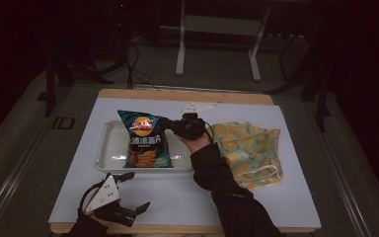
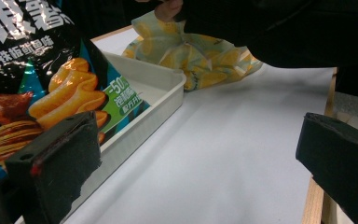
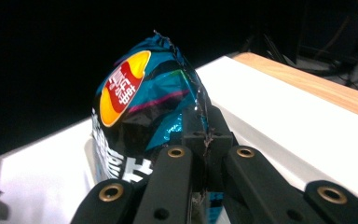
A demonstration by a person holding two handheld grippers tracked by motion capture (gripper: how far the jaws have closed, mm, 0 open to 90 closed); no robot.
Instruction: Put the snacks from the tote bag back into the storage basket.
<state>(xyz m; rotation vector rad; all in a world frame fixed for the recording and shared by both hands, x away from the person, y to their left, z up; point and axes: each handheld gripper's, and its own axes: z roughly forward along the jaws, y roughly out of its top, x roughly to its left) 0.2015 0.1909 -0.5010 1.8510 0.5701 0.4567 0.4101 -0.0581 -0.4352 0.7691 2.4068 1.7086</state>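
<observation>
While the right tool (image 1: pixel 173 126) pinches its top seam, chip bag (image 1: pixel 143 140) upright in tray (image 1: pixel 109 148), left tool (image 1: pixel 133 190) spread apart.

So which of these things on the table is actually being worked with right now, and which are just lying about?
Seems in use:
- crisp bag, pinched at its edge by the right gripper
- white tray, under the bag

Seems idle:
- yellow patterned cloth, right of the tray
- left gripper, fingers apart near the table's front edge, holding nothing
</observation>
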